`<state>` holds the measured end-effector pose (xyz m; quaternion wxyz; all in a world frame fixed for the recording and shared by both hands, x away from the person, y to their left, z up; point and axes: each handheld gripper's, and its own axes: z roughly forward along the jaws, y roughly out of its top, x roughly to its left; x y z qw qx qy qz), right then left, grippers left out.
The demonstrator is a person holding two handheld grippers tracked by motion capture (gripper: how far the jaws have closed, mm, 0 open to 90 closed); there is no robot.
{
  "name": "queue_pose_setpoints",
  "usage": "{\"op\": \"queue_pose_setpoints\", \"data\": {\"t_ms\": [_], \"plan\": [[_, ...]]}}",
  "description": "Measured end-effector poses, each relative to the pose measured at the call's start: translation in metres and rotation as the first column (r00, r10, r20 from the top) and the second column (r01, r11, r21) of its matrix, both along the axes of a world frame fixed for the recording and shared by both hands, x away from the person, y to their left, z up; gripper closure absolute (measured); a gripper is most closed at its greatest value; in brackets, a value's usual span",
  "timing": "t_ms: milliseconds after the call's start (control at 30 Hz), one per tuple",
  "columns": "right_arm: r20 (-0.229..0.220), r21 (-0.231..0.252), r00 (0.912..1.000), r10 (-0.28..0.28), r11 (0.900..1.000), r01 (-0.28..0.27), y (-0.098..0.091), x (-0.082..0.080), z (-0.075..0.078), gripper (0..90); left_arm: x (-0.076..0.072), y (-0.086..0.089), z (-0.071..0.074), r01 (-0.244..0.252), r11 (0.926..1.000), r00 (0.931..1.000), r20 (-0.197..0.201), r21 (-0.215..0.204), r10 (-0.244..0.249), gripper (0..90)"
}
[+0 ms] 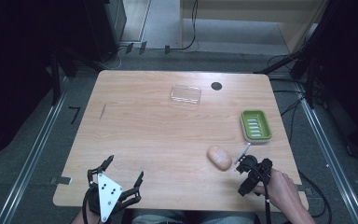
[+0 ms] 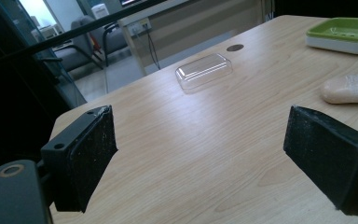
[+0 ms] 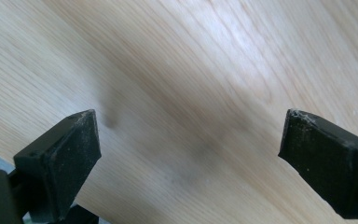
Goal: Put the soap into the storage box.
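Observation:
A tan soap bar (image 1: 219,157) lies on the wooden table (image 1: 158,135) at the front right, and shows again as the soap bar (image 2: 349,88) at the right of the left gripper view. Behind it stands a green soap dish (image 1: 256,125) on a white base, seen too as the soap dish (image 2: 342,33). A clear plastic lid (image 1: 185,94) rests near the far edge; the lid (image 2: 204,70) lies ahead of my left gripper (image 2: 200,130). My left gripper (image 1: 125,168) is open and empty at the front left. My right gripper (image 1: 244,175), held in a hand, hovers open just right of the soap, and the right gripper (image 3: 189,126) faces bare wood.
A round black hole (image 1: 216,86) sits in the tabletop right of the lid, also visible as the hole (image 2: 235,47). A thin dark mark (image 1: 102,112) lies on the left of the table. Cables and metal rails run along the floor around the table.

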<state>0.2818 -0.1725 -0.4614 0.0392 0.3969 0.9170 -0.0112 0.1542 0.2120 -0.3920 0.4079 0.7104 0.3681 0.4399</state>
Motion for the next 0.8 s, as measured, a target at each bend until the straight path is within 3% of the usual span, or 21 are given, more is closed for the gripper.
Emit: {"op": "queue_pose_setpoints", "data": {"t_ms": [167,433,800], "plan": [[0.013,0.016,0.9992,0.037,0.9992,-0.037,0.016,0.005,0.004,5.1,0.001,-0.001,0.000,0.002,1.0000,1.0000,0.001,0.001,-0.002,9.9],[0.024,0.036,0.9984,0.051,0.9980,-0.052,0.034,0.015,0.009,5.1,0.003,-0.002,-0.001,0.012,0.9999,0.9999,-0.001,0.002,-0.012,9.9],[0.029,0.055,0.9982,0.053,0.9970,-0.055,0.044,0.026,0.011,5.1,0.005,-0.004,-0.001,0.025,0.9997,0.9997,-0.001,0.008,-0.025,9.9]]}}
